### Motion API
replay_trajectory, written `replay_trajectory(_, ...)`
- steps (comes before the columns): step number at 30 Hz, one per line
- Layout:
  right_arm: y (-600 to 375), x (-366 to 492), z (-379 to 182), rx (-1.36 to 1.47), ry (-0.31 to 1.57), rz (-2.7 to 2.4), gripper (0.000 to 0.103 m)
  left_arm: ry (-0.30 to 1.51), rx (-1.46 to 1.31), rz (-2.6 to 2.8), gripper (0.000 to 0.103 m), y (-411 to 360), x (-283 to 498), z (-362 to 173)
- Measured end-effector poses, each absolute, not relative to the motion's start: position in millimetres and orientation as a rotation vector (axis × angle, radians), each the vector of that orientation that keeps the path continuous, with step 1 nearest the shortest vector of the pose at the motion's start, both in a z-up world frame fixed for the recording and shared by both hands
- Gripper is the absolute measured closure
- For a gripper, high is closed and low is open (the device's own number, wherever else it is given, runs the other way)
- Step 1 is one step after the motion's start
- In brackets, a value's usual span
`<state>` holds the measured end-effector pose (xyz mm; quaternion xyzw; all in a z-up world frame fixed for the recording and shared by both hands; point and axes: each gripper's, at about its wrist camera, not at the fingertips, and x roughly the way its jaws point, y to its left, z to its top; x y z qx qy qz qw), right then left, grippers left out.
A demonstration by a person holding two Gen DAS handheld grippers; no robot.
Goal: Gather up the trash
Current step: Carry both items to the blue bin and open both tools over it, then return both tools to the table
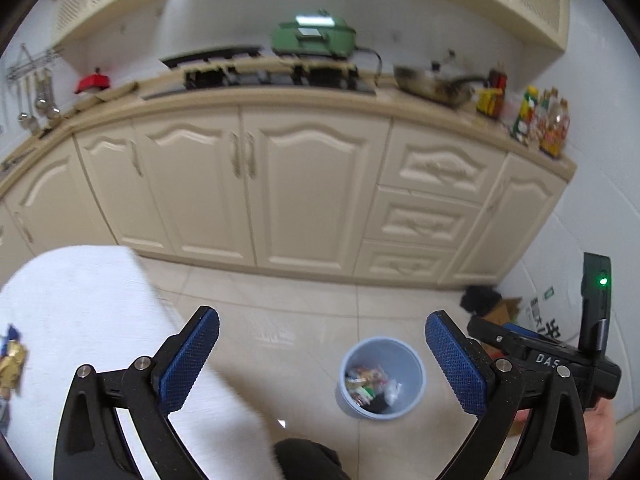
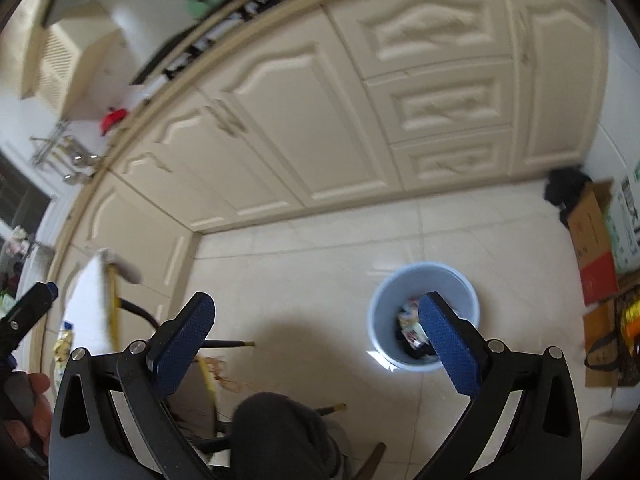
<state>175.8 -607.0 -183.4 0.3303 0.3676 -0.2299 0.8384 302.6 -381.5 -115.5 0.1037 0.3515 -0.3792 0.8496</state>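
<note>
A pale blue bin (image 1: 382, 376) stands on the tiled floor with several wrappers and scraps inside. My left gripper (image 1: 320, 356) is open above the floor, nothing between its blue pads, the bin just inside its right finger. My right gripper (image 2: 316, 340) is open and empty too; its right pad overlaps the bin (image 2: 424, 316) in that view. A gold wrapper (image 1: 12, 364) and a blue one lie on the white table (image 1: 80, 320) at the far left. The right gripper's body (image 1: 560, 356) shows at the right edge of the left wrist view.
Cream kitchen cabinets (image 1: 256, 192) line the far side under a counter with a stove (image 1: 272, 72), a pan and bottles. Cardboard boxes (image 2: 596, 240) and a black bundle (image 2: 568, 188) sit at the right wall. A person's dark-trousered knee (image 2: 276, 432) and a stool are below.
</note>
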Motion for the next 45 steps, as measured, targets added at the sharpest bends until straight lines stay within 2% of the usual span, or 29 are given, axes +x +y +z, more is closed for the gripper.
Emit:
replay_trajectory(4, -569.9, 196.5, -148.4, 0.629, 0.725, -0.419, 0.000, 0.684, 0.163, -0.772, 0.001, -291.5, 276.6, -93.1)
replay_trajectory(12, -497.7, 233.3, -96.2, 0.521, 0.659, -0.287, 0.000, 0.599, 0.077, -0.707, 0.001, -164.3, 241.8, -65.6)
replay_trajectory(23, -397.3, 275.4, -44.0, 0.377, 0.600, -0.090, 0.000, 0.516, -0.024, -0.548, 0.001, -43.1, 194.4, -43.3)
replay_trajectory(34, -304.1, 310.4, -21.4, 0.255, 0.575, 0.093, 0.000, 0.481, -0.084, -0.325, 0.001, 34.8, 137.5, -46.6)
replay_trajectory(41, -255.3, 339.3, -35.5, 0.183, 0.633, 0.165, 0.000, 0.526, -0.100, -0.199, 0.001, 65.0, 125.7, -60.2)
replay_trajectory(45, -234.0, 362.3, -55.0, 0.157, 0.691, 0.196, 0.000, 0.574, -0.110, -0.164, 0.001, 64.7, 147.9, -65.8)
